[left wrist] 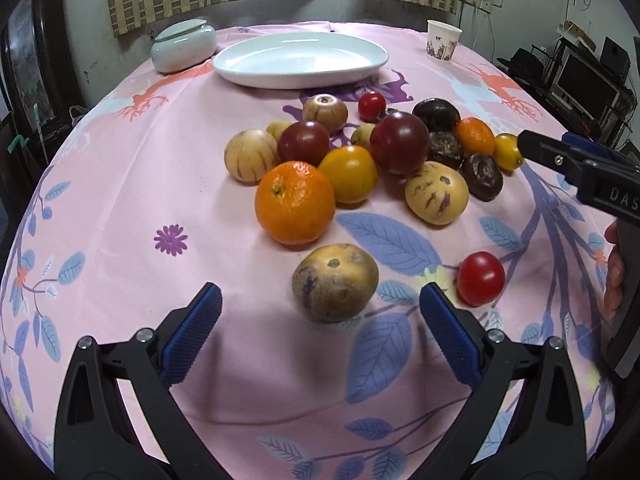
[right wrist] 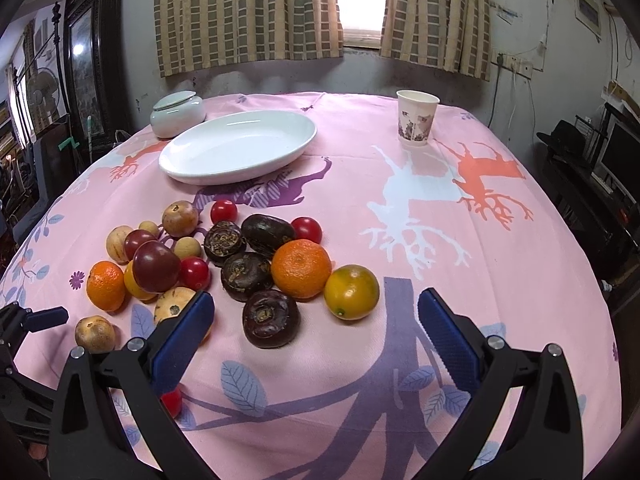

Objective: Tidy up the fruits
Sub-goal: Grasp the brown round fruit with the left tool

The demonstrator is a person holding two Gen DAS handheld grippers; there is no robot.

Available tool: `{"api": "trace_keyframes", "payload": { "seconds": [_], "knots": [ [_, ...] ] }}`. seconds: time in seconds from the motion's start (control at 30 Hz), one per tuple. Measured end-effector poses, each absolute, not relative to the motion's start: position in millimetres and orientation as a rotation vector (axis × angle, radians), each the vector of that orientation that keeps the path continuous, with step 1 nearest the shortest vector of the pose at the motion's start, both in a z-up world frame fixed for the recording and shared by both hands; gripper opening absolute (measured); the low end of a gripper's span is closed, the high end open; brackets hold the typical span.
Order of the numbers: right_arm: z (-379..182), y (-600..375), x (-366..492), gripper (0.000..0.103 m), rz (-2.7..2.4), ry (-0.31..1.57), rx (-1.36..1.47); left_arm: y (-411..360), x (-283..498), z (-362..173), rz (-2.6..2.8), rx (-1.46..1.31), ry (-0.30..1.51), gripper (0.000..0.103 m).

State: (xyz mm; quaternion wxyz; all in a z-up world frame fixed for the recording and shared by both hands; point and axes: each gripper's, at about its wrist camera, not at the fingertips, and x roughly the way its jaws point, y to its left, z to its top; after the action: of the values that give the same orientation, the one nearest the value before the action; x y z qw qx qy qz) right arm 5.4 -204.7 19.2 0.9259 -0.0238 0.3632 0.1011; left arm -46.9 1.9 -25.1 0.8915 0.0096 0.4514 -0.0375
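A heap of mixed fruit is seen gathered on a pink printed tablecloth (left wrist: 120, 184), with an oval white dish (left wrist: 300, 60) set beyond it and apart from it. The left gripper (left wrist: 320, 312) is held with its blue-padded jaws spread wide and nothing between them, just short of a brownish streaked pepino melon (left wrist: 335, 282) lying apart from the heap, near a red cherry tomato (left wrist: 481, 278). A large orange (left wrist: 295, 202) is shown touching a yellow tomato (left wrist: 349, 174). The right gripper (right wrist: 316, 316) is likewise held wide and unladen, low over the cloth, with a dark water chestnut (right wrist: 271, 318) and a yellow-green citrus (right wrist: 351, 292) lying just ahead of its jaws. A lidded pale ceramic jar (right wrist: 177, 114) and a paper cup (right wrist: 416, 122) are seen at the far edge of the table.
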Motion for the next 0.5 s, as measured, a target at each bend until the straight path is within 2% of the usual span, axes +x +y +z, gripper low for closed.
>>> {"api": "trace_keyframes", "payload": {
  "seconds": [0.03, 0.1, 0.13, 0.17, 0.23, 0.5],
  "knots": [
    [19.4, -206.5, 5.3, 0.102, 0.205, 0.743, -0.045, 2.9, -46.3, -26.2, -0.076, 0.015, 0.942, 0.09],
    [20.7, -209.3, 4.1, 0.102, 0.205, 0.738, -0.038, 5.8, -43.2, -30.3, -0.079, -0.002, 0.971, 0.062],
    [20.8, -210.0, 3.9, 0.102, 0.205, 0.736, -0.035, 6.4, -42.9, -30.8, -0.077, -0.005, 0.968, 0.062],
    [21.0, -210.2, 3.9, 0.102, 0.205, 0.736, -0.035, 5.9, -43.0, -30.3, -0.076, -0.003, 0.96, 0.057],
    [21.2, -210.2, 3.6, 0.102, 0.209, 0.737, -0.036, 3.2, -43.8, -29.0, -0.097, 0.005, 0.954, 0.04],
    [17.8, -200.3, -4.1, 0.102, 0.313, 0.752, -0.066, 8.1, -45.9, -24.7, -0.1, 0.001, 0.92, 0.039]
  ]
}}
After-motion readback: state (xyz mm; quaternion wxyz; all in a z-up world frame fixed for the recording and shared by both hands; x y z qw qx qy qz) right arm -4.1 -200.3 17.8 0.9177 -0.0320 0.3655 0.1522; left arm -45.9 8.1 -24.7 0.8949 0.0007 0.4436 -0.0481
